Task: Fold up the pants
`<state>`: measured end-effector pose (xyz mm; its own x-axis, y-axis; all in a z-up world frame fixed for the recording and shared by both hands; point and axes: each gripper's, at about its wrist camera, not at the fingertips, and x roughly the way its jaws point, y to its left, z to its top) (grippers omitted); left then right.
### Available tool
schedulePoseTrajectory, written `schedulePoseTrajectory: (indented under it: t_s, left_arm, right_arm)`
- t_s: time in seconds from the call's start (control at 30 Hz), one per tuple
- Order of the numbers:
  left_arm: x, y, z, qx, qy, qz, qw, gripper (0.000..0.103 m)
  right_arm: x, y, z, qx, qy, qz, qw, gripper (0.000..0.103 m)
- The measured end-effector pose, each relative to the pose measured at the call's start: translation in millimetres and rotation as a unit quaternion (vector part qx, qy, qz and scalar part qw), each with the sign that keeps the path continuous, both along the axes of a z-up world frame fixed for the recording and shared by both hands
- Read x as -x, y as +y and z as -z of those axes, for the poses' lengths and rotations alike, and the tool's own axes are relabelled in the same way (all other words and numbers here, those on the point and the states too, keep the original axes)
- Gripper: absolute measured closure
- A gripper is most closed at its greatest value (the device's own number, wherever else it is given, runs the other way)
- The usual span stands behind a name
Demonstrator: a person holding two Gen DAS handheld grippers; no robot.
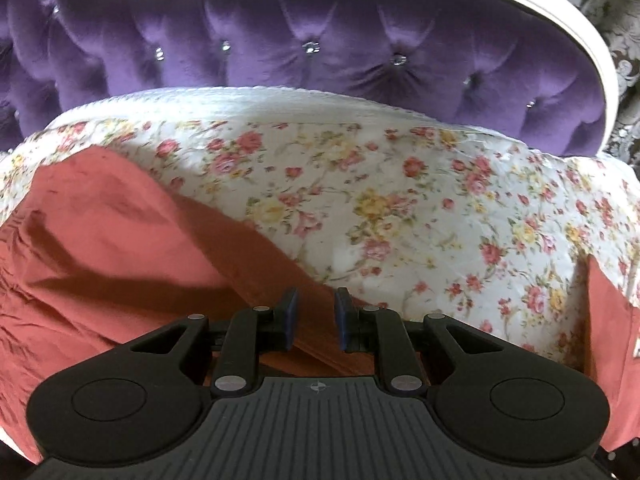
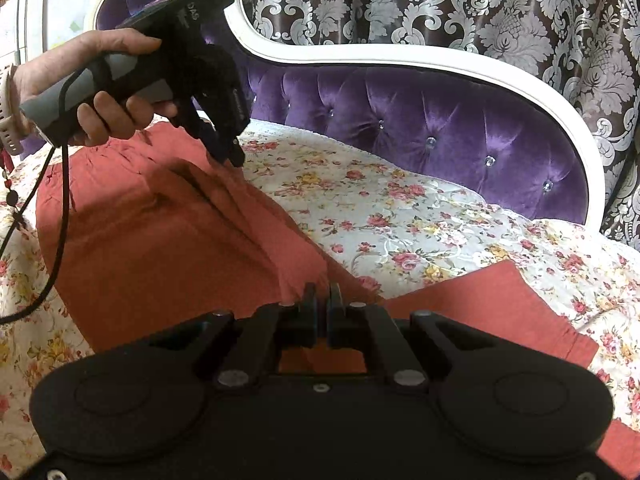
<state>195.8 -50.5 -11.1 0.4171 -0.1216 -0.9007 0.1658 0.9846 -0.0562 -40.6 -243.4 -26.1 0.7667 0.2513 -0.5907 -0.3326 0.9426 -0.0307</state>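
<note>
The rust-red pants (image 2: 160,248) lie spread on a floral bedspread (image 2: 400,208), with one leg (image 2: 492,304) reaching to the right. My right gripper (image 2: 322,308) is shut on the pants' near edge, the cloth pinched between its pads. A hand (image 2: 100,80) holds my left gripper (image 2: 236,156) farther back, tips down on the same edge. A ridge of fabric runs taut between the two grippers. In the left wrist view, the left gripper (image 1: 317,312) has a thick fold of the pants (image 1: 120,248) filling the gap between its blue pads.
A purple tufted headboard (image 2: 400,108) with a white frame curves behind the bed. Patterned curtains (image 2: 440,8) hang beyond it. A black cable (image 2: 60,220) dangles from the left gripper's handle over the pants. The bedspread (image 1: 400,200) lies bare to the right of the pants.
</note>
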Motion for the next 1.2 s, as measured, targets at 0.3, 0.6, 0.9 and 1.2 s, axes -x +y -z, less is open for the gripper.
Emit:
schedulePoseTrajectory:
  t_s: [0.3, 0.6, 0.9, 1.2]
  left_arm:
    - [-0.5, 19.4, -10.9, 0.006, -0.015, -0.026, 0.9995, 0.084]
    - [-4.0, 33.4, -5.7, 0.022, 0.0, -0.052, 0.9984, 0.084]
    - [-13.9, 16.9, 14.9, 0.018, 0.03, -0.045, 0.9984, 0.084]
    - [6.1, 21.1, -13.4, 0.038, -0.03, -0.034, 0.9982, 0.1]
  right_arm:
    - [-0.2, -0.4, -1.3, 0.0, 0.001, 0.0, 1.0, 0.094]
    - [-1.5, -0.1, -2.2, 0.003, 0.003, -0.002, 1.0, 0.094]
    - [-3.0, 1.2, -1.8, 0.001, 0.004, 0.002, 1.0, 0.094]
    - [-3.0, 1.1, -8.3, -0.003, -0.009, 0.019, 1.0, 0.094]
